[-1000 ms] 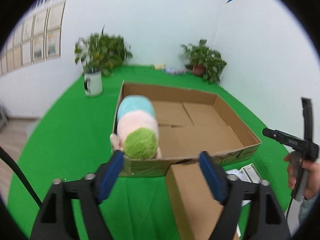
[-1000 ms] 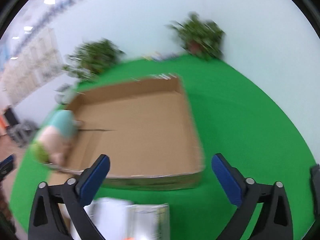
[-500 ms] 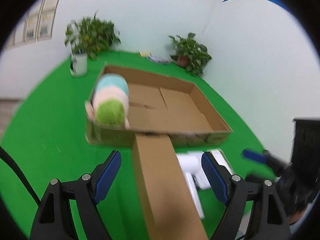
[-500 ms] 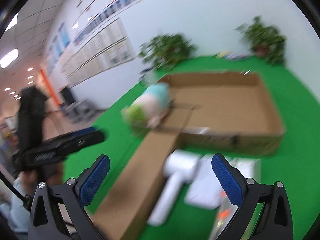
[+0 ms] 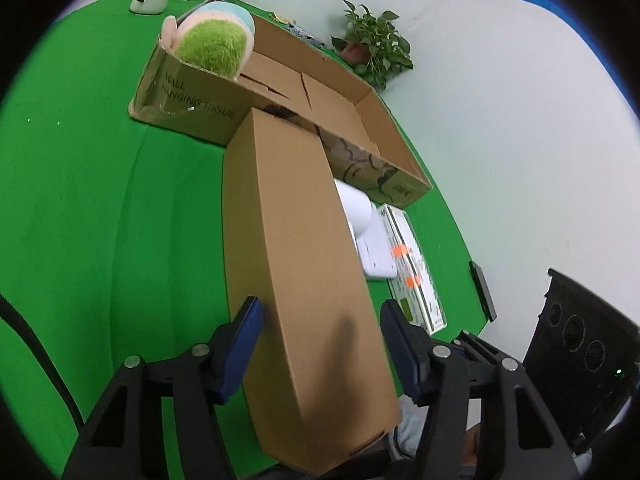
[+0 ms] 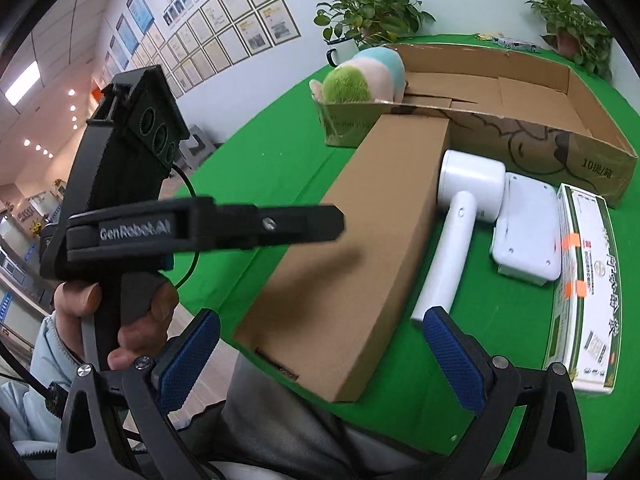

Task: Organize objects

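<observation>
Now the long cardboard box [image 5: 296,264] lies between the closing left tongs [image 5: 320,344], seemingly untouched.

The open carton [image 5: 192,96] bears "WALL HANGING TISSUE" on its side wall. The same carton's front wall [image 6: 596,166] reads "10提/箱". The left gripper [image 6: 136,228] body is marked "GenRobot.AI". Print on the white box [image 6: 588,292] is illegible.

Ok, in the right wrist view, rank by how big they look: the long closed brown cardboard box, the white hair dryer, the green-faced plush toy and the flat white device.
1. Long closed brown cardboard box
2. White hair dryer
3. Flat white device and green-faced plush toy: alike; the toy is farther, so unranked.
</observation>
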The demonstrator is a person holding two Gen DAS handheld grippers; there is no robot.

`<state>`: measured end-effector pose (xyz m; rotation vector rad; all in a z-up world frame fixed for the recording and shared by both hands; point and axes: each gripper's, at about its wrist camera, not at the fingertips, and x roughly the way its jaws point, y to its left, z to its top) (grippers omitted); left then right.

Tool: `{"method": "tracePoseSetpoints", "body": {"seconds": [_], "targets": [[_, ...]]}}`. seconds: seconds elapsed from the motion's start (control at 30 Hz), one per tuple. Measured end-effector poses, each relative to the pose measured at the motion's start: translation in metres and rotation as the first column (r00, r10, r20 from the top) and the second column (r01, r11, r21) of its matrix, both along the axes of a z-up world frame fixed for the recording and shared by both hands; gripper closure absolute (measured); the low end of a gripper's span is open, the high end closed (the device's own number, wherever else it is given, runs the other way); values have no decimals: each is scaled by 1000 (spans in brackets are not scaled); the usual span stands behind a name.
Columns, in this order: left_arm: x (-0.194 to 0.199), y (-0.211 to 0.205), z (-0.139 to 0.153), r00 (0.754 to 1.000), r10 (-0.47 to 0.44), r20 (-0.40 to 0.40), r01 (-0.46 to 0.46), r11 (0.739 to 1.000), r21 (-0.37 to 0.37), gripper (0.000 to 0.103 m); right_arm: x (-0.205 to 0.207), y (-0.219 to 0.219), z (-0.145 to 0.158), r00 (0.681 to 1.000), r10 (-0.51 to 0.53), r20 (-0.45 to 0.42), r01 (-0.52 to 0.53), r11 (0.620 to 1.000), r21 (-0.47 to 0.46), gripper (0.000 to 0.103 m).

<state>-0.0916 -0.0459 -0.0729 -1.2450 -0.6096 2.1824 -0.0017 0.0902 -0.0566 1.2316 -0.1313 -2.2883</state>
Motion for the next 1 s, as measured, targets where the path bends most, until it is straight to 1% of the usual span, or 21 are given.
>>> {"method": "tracePoseSetpoints", "body": {"seconds": [0.03,0.1,0.13,0.3,0.4,0.43,0.53,0.6,0.63,0.67,0.7,0.73,0.8,0.87,0.9,0.93,0.97,1.0], "targets": [[2,0,0,1000,-2,-2,2,1000,0,44,2,-4,0,1000,7,-1,-7,1000,9,4],[5,0,0,1000,-8,-4,8,1000,8,53,6,-11,-1,1000,19,-3,-19,999,29,8],[7,0,0,1000,-7,-9,7,1000,7,54,8,-15,-2,1000,15,-8,-15,998,53,8],[13,-2,1,1000,-10,-24,11,999,33,55,7,-19,-1,999,-10,-32,14,992,125,9],[16,-3,3,999,-12,-33,13,999,32,55,10,-30,-2,998,-9,-64,22,977,211,14],[16,-3,3,999,-13,-34,14,999,34,55,12,-33,-2,997,-8,-78,26,973,231,14],[17,-5,0,1000,-11,-25,12,998,57,55,12,-34,-2,996,-24,-82,43,971,235,16],[16,-6,-4,1000,-1,-9,2,998,59,55,11,-33,-2,996,-29,-82,48,972,232,17],[16,-7,-7,1000,12,2,-12,998,54,55,11,-32,-2,996,-32,-79,49,973,226,37],[17,-9,-9,999,33,4,-33,998,45,54,12,-29,1,994,-50,-98,71,972,222,48],[17,-12,-11,999,50,11,-50,998,47,54,10,-24,4,992,-68,-101,89,973,215,63],[17,-14,-14,998,57,23,-59,996,63,54,7,-18,7,993,-81,-81,95,977,190,68],[17,-19,-20,997,60,51,-65,993,101,54,0,-10,3,995,-90,-34,95,983,155,68],[17,-19,-24,995,69,70,-75,993,95,54,0,-5,2,995,-94,-18,96,987,128,66],[17,-18,-26,995,67,75,-74,993,95,54,1,-6,2,996,-92,-14,93,987,127,62],[17,-17,-27,995,63,80,-71,993,95,54,2,-8,2,996,-86,-14,87,987,132,52],[18,-16,-27,995,63,81,-71,994,89,54,3,-11,1,997,-77,-9,77,988,131,46],[18,-15,-27,995,63,78,-69,994,82,54,5,-15,0,998,-63,-1,62,990,125,36]]}}
